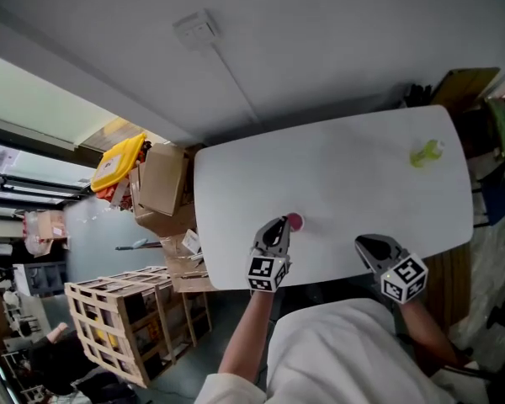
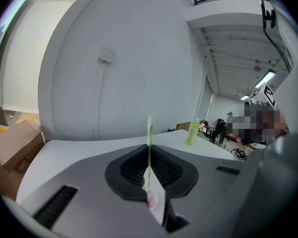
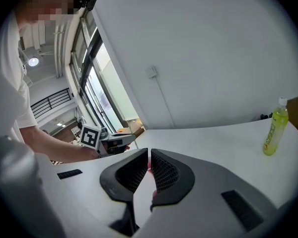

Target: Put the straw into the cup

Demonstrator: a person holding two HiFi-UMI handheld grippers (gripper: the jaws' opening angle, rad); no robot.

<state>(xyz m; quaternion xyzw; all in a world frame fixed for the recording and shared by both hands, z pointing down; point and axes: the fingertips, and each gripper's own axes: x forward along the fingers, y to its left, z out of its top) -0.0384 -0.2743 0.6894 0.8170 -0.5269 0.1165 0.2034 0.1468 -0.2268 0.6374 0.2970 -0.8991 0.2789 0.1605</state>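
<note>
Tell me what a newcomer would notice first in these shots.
A green-and-white striped straw stands upright, pinched in the left tool at the near edge of the white table. A small pink cup sits right beside that tool's tips. A yellow-green bottle stands alone toward the table's far right.

White desk [image 1: 345, 175] against a pale wall; yellow-green bottle [image 1: 426, 152] upright near its far right corner; cardboard boxes [image 1: 162, 183] stacked just off the desk's left edge, with a yellow lid [image 1: 118, 160] beyond them; slatted wooden crate [image 1: 118, 314] on the floor, nearer left.
</note>
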